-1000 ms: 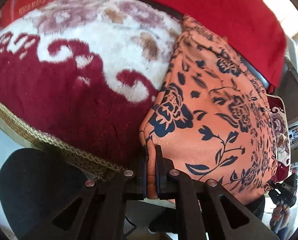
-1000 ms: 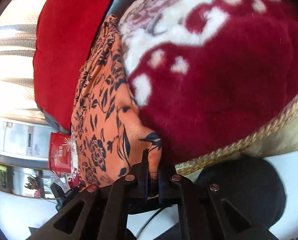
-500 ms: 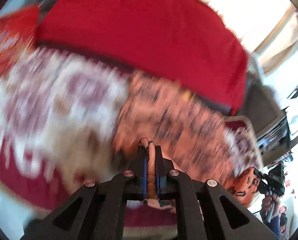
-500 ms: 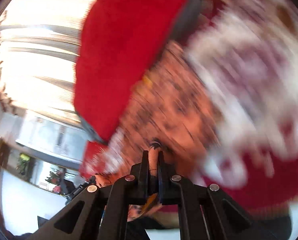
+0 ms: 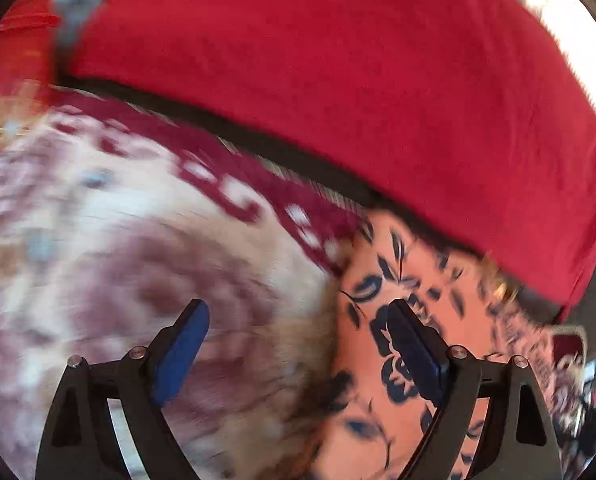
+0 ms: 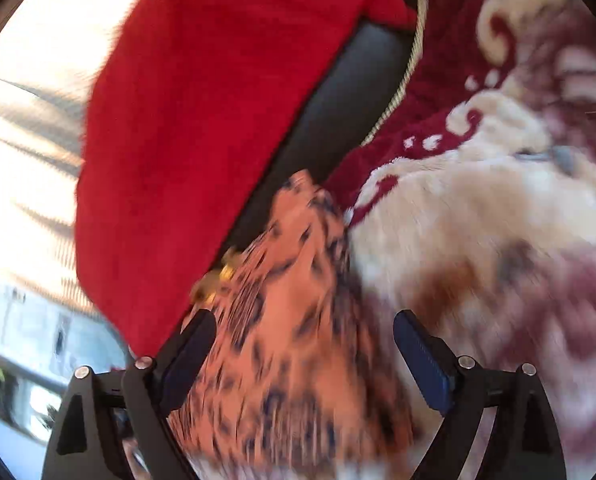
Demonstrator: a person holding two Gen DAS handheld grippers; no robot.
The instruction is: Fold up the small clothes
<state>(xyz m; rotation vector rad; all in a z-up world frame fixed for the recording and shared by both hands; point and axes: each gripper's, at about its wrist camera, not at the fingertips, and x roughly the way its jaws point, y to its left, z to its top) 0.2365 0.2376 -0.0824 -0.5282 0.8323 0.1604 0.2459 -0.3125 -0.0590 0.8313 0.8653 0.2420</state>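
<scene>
Both tools have let go since a second ago: then each pinched an edge of the orange cloth between closed fingers, and now their jaws stand wide apart with nothing between the blue pads.

From the left wrist, the left tool [image 5: 298, 354] hovers with its left finger over the plush maroon-and-cream patterned blanket [image 5: 110, 264] and its right finger over the orange fabric garment with dark blue flower print [image 5: 450, 300]. The garment lies on the blanket, to the right of the view, its far end reaching up toward the bright red cushion-like cloth [image 5: 338, 80] behind. A dark strip shows between the red cloth and the blanket.

From the right wrist, the right tool [image 6: 304, 354] is spread just as wide. The orange garment [image 6: 290, 320] lies below and between its fingers, running from the lower edge up toward the red cloth [image 6: 202, 120]. The blanket [image 6: 498, 240] fills the right side, its cream braided edge against a dark grey surface [image 6: 338, 112].

Both views are smeared by motion blur, so whether the garment lies doubled over cannot be told.
</scene>
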